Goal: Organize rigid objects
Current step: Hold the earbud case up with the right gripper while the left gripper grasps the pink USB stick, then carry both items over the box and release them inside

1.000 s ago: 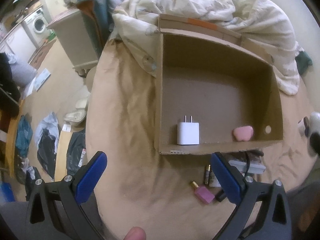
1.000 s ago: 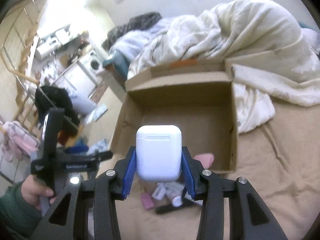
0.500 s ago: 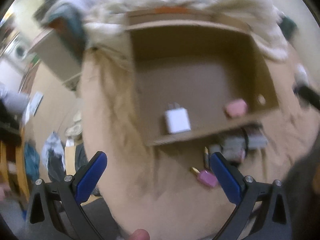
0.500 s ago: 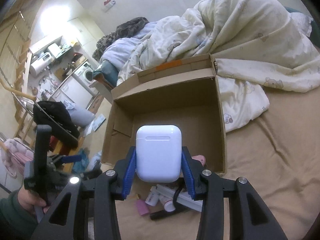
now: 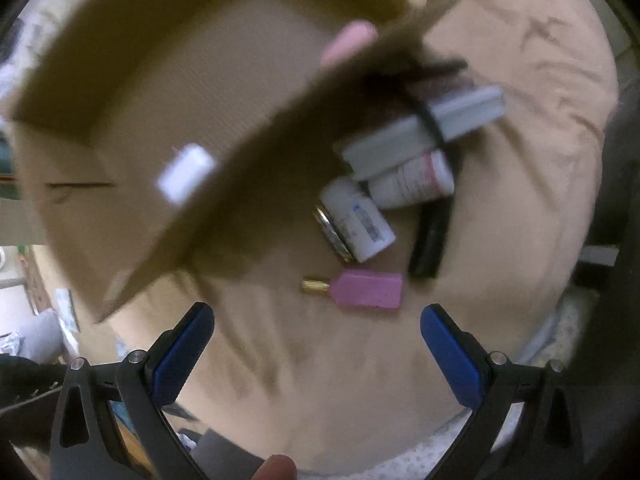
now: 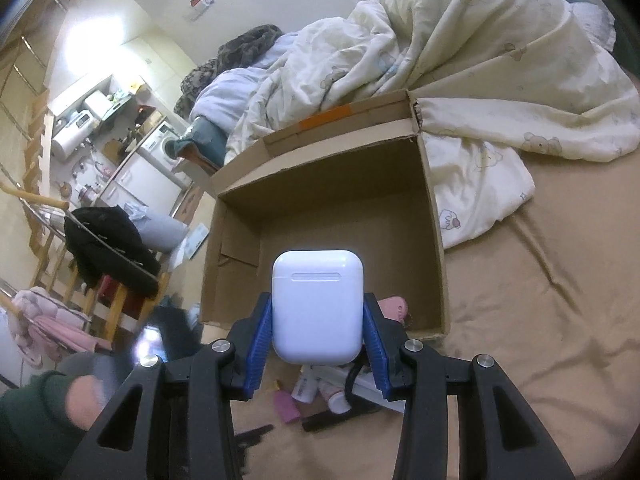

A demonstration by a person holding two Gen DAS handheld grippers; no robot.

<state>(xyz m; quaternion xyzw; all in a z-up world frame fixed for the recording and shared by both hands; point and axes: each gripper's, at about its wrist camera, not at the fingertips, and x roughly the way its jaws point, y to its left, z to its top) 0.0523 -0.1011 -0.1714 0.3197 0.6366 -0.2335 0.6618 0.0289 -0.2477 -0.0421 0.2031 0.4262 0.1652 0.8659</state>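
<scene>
Left wrist view, pretty blurry: one cardboard box (image 5: 224,92) with one white charger (image 5: 185,172) and one pink thing (image 5: 349,42) inside. Just outside its near wall sits a pile: two white tubes (image 5: 358,220), one grey box (image 5: 424,136), one pink bottle (image 5: 364,290), maybe a battery. The left gripper (image 5: 316,344) hangs wide open, empty. Right wrist view shows what that one doesn't: the right gripper (image 6: 318,334) clamped on one white earbud case (image 6: 318,306), held above the box's near wall.
</scene>
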